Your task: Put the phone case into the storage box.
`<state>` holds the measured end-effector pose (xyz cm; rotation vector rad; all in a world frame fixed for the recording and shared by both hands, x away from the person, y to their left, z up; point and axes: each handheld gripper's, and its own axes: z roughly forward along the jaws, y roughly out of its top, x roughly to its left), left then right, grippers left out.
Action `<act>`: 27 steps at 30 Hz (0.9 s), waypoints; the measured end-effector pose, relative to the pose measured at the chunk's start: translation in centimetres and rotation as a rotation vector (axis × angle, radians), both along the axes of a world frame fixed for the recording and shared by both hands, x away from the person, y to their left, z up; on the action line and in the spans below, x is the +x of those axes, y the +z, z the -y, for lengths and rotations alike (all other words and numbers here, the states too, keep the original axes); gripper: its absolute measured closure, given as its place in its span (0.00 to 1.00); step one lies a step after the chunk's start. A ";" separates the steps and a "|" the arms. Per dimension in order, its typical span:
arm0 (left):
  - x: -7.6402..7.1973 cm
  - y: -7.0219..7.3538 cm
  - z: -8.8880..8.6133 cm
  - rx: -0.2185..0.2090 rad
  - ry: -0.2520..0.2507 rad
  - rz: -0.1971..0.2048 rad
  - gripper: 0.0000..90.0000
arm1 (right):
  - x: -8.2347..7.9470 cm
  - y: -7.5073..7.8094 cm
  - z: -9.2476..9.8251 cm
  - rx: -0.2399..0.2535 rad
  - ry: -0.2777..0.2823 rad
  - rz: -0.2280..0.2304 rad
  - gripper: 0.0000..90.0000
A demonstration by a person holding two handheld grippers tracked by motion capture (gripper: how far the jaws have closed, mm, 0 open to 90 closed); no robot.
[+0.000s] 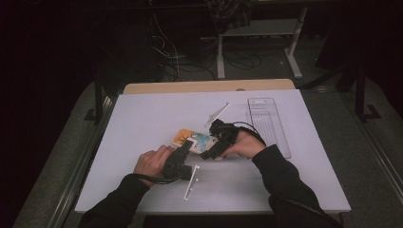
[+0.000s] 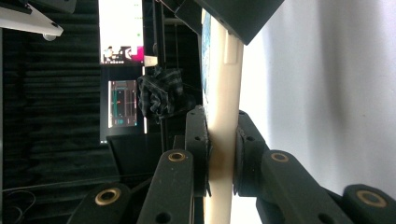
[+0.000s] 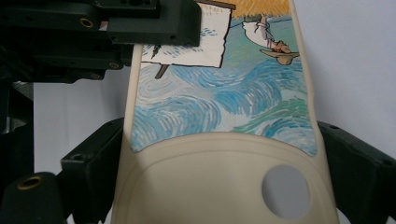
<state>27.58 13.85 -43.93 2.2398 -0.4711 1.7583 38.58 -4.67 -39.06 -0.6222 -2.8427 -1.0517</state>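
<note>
In the high view, one phone case is seen mid-table, held between two grippers: the left gripper and the right gripper. One clear tray lies right of the case, and three white sticks are counted around it. In the left gripper view, the cream edge is clamped between closed jaws. In the right gripper view, painted blue swirls are shown, and the jaws are pressed against both sides of the case.

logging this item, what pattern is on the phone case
Painted blue-green swirls with a cream border on the phone case, clearest in the right gripper view.
</note>
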 end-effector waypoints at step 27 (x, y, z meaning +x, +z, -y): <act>0.7 0.4 -1.1 0.007 0.071 -0.060 0.89 | -0.1 1.0 2.2 0.061 -0.017 0.033 0.03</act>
